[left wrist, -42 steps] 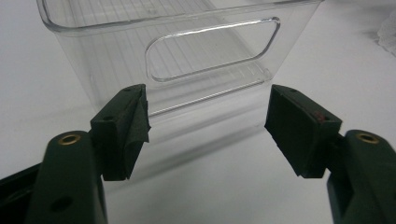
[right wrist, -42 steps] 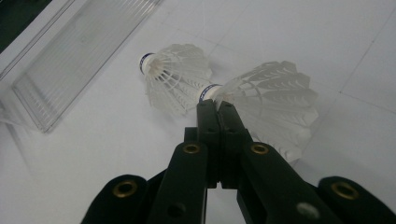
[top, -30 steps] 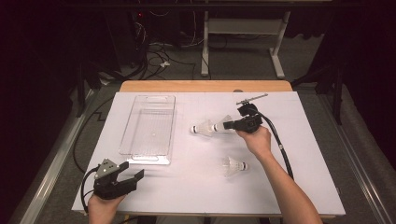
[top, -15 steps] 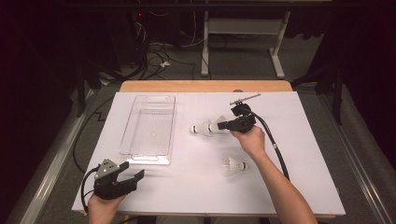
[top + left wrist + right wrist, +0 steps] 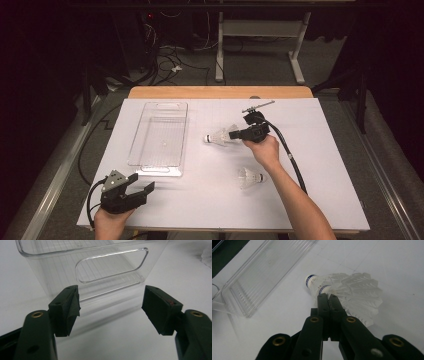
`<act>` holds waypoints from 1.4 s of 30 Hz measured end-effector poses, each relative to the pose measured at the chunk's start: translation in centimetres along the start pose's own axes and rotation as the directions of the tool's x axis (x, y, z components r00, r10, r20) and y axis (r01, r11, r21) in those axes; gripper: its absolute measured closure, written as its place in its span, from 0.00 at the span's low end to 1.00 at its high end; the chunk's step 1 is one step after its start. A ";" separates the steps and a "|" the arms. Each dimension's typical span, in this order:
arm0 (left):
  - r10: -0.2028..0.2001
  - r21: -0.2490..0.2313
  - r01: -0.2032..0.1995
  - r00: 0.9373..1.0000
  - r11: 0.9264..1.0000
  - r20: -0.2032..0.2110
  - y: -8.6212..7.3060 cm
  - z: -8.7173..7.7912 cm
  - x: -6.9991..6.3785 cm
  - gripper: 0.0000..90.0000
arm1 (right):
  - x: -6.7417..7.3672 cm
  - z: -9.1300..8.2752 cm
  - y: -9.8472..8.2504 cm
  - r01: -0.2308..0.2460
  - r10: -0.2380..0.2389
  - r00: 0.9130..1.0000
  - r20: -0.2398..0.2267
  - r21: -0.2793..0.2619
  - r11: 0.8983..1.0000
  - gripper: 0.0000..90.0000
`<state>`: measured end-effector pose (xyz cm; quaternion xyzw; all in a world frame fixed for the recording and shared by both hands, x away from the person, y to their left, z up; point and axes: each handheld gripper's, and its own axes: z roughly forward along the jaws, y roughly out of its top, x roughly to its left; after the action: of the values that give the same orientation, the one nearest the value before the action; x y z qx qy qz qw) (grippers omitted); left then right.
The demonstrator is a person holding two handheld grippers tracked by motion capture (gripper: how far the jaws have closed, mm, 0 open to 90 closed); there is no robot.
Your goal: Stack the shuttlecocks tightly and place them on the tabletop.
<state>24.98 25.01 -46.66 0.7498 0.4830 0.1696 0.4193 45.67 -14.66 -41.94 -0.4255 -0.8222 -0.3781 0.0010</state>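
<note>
A white shuttlecock [image 5: 219, 136] with a blue-banded cork lies on its side at the middle of the white table. My right gripper [image 5: 239, 134] is shut on the edge of its feather skirt [image 5: 352, 290]; in the right gripper view the jaws [image 5: 328, 298] press together there. Two blue bands show near the cork, so I cannot tell whether it is one shuttlecock or two nested. Another shuttlecock [image 5: 250, 176] lies nearer the person, right of the forearm. My left gripper [image 5: 142, 192] rests open at the near left corner, its jaws [image 5: 111, 305] facing the near end of a clear plastic bin [image 5: 100, 265].
The clear bin [image 5: 150, 167] stands lengthwise on the left half of the white sheet [image 5: 325, 150]. A black cable [image 5: 290, 155] trails from the right gripper toward the near edge. A thin metal rod [image 5: 257, 106] lies behind the right gripper. Dark floor and cables lie beyond the table.
My right gripper has slid a little left and toward the person, onto the shuttlecock's skirt. The left gripper has stayed still.
</note>
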 end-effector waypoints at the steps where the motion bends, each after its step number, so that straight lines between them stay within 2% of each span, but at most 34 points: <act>1: 0.000 0.000 0.000 1.000 1.000 -0.001 0.0 0.0 0.0 0.35 | 0.0 0.1 0.0 0.004 -0.004 1.000 -0.002 -0.002 1.000 1.00; 15: -0.003 -0.003 0.003 1.000 1.000 0.001 0.0 0.0 0.0 0.35 | 0.7 0.9 0.6 0.003 -0.003 1.000 -0.016 -0.002 1.000 1.00; 32: -0.004 -0.002 0.004 1.000 1.000 0.003 0.0 0.0 0.0 0.35 | 0.9 1.5 0.9 0.007 -0.007 1.000 -0.019 -0.007 1.000 1.00; 42: -0.004 -0.002 0.004 1.000 1.000 0.004 0.0 0.0 0.0 0.35 | 0.7 1.7 0.9 0.004 -0.004 1.000 -0.003 0.005 1.000 1.00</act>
<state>25.01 25.04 -46.68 0.7486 0.4836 0.1677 0.4215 46.36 -12.76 -42.39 -0.4235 -0.8239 -0.3766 0.0025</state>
